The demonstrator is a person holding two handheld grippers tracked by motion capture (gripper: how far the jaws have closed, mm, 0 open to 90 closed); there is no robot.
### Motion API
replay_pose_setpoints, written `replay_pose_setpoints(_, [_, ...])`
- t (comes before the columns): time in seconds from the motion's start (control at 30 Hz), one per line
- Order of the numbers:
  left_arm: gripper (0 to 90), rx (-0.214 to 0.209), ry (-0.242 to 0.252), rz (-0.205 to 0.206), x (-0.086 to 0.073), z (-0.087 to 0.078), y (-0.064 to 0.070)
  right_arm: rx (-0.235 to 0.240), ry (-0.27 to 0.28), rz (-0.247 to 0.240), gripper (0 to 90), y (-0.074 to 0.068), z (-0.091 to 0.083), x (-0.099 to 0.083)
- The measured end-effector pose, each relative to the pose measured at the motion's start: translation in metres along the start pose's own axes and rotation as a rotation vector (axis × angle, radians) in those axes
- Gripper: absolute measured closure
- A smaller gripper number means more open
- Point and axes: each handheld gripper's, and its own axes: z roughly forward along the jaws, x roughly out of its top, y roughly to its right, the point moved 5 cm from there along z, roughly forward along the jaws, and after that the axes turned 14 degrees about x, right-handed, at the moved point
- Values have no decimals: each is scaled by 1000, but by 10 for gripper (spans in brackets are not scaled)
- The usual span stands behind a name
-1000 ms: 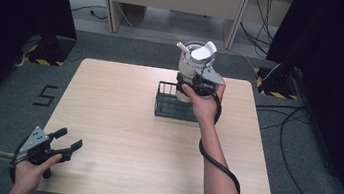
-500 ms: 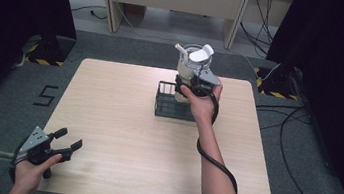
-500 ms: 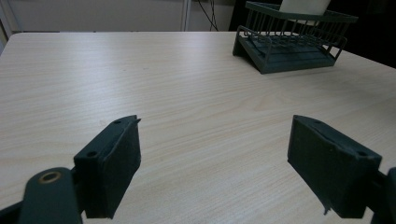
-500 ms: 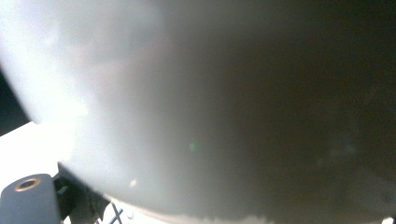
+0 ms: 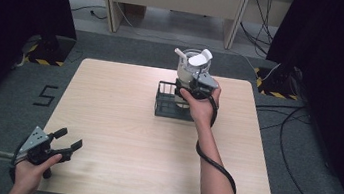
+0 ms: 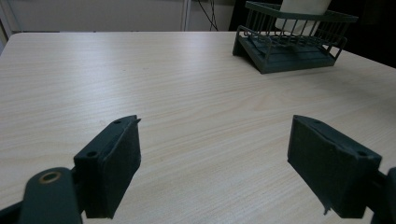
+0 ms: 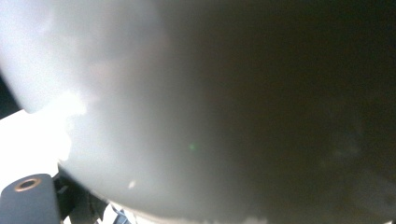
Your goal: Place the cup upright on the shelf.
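**Pale curved surface up against the lens**

A blurred, rounded white vessel wall [image 7: 140, 93] spans the right gripper view, bright toward 10 o'clock and darkening into shadow toward 3 o'clock. At 8 o'clock a dark part of the tongs [image 7: 70, 200] rises, with a brass-ringed hole beside it. How the jaws stand cannot be told here.

Black grippers, grey three-cornered plate [image 5: 36, 137], black cable [image 5: 216, 166], bare forearms
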Motion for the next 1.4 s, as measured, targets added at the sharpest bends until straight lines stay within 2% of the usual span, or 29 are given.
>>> replay_pose_setpoints(0.33, [165, 0, 1, 0, 0, 0, 0, -4, -17, 10, 109, 1, 4, -11])
replay_pose_setpoints(0.8, [165, -4, 2, 3, 0, 0, 1, -5, -14, -4, 108, 0, 6, -14])
replay_pose_setpoints(1.4, [165, -8, 1, 9, 0, -1, 2, -10, 32, -5, 80, -2, 7, -18])
